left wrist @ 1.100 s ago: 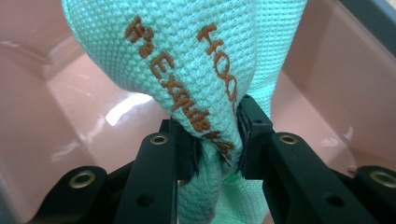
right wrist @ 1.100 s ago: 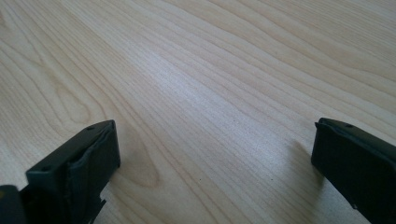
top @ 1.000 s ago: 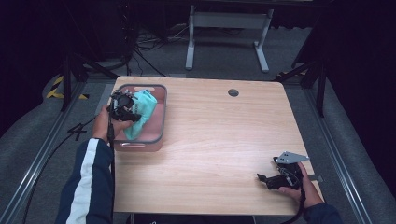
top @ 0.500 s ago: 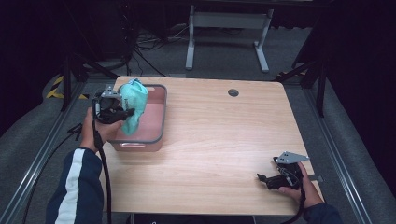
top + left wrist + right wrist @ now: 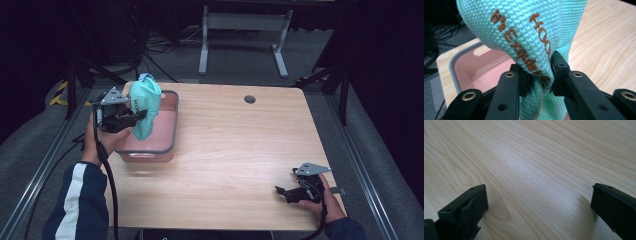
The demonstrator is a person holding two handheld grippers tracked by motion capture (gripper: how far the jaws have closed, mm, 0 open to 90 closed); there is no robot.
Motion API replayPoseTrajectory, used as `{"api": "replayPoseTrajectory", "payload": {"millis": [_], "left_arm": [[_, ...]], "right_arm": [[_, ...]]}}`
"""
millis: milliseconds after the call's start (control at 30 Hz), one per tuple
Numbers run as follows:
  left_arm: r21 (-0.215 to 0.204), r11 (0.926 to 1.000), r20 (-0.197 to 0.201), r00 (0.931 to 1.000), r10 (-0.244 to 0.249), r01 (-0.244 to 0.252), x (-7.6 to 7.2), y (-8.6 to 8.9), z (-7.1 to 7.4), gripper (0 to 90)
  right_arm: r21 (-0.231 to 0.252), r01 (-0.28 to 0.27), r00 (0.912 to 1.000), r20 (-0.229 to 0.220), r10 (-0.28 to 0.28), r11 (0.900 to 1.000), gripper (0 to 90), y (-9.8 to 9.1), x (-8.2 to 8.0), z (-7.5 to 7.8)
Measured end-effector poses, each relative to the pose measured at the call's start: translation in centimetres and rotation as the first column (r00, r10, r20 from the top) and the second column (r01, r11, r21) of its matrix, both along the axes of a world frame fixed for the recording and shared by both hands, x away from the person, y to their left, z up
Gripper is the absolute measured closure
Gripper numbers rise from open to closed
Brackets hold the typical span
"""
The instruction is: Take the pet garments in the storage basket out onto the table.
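The teal cloth (image 5: pixel 524 30) bears brown embroidered lettering in two lines. One begins "Hoo", the other reads partly "He Exhi"; the remainder is folded and illegible.

The left hand-held gripper (image 5: pixel 137 116) has lifted the teal cloth (image 5: pixel 146 102) higher.

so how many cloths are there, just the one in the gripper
1: the teal waffle-weave cloth, pinched in the left gripper and hanging over the pink tub at the table's far left. The tub floor behind it is partly hidden, so another could be there.
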State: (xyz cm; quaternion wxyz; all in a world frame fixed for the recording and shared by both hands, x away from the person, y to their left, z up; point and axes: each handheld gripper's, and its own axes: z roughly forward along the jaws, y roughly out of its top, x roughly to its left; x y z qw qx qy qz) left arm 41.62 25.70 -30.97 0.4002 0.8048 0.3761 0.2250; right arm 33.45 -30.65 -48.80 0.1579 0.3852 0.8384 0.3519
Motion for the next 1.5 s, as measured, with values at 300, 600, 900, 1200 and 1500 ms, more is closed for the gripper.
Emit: {"api": "replayPoseTrajectory", "payload": {"millis": [300,600,900,1200,1500], "left_arm": [[0.031,0.9959,0.012,0.9962,-0.086,0.085,-0.9,-2.7,1.2,72.8],[0.038,0.9881,0.02,0.9885,-0.15,0.149,-1.2,-5.3,1.5,72.8],[0.054,0.9765,-0.002,0.9779,-0.209,0.209,-0.9,-8.0,1.0,72.8],[0.089,0.9584,-0.029,0.9625,-0.27,0.271,-0.5,-11.2,0.2,72.8],[0.105,0.9431,-0.064,0.9485,-0.31,0.316,0.0,-13.7,-1.1,72.8]], "right_arm": [[0.0,0.001,1.0,0.0,-0.001,1.0,1.3,0.0,0.0,0.0],[0.0,0.001,1.0,0.0,-0.001,1.0,1.3,0.0,0.0,0.0],[0.0,0.002,1.0,-0.001,-0.002,1.0,1.3,0.0,0.0,0.0],[0.0,0.001,1.0,0.0,-0.001,1.0,1.3,0.0,0.0,0.0],[0.001,0.001,1.0,-0.001,-0.001,1.0,1.3,0.0,0.0,0.0]]}}
